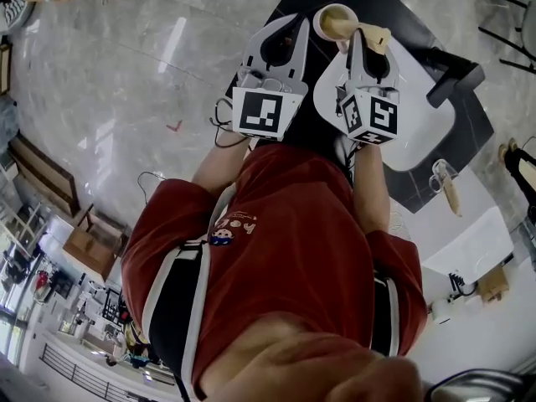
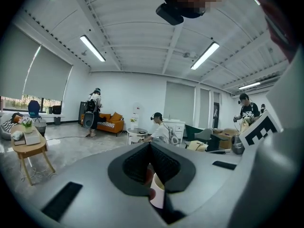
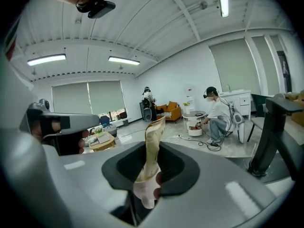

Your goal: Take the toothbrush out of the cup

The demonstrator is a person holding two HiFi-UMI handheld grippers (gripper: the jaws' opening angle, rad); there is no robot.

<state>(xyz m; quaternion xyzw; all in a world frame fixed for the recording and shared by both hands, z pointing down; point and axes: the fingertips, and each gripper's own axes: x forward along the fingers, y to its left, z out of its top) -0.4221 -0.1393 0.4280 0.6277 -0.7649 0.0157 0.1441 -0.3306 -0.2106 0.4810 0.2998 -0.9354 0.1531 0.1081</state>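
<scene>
The cup [image 1: 332,15] is pinched at its rim by the left gripper [image 1: 300,25], its body mostly hidden. The toothbrush [image 3: 151,146] is clamped by the right gripper [image 1: 358,38], its bristles indiscernible.

A dark table [image 1: 398,11] stands on a shiny grey floor [image 1: 126,74]. A white board [image 1: 423,124] lies on it, and a cup [image 1: 333,19] is at its far end. Next to it, a white table [image 1: 477,241] holds a small glass [image 1: 440,172] (a wooden brush [image 1: 452,198] is right beside it).
</scene>
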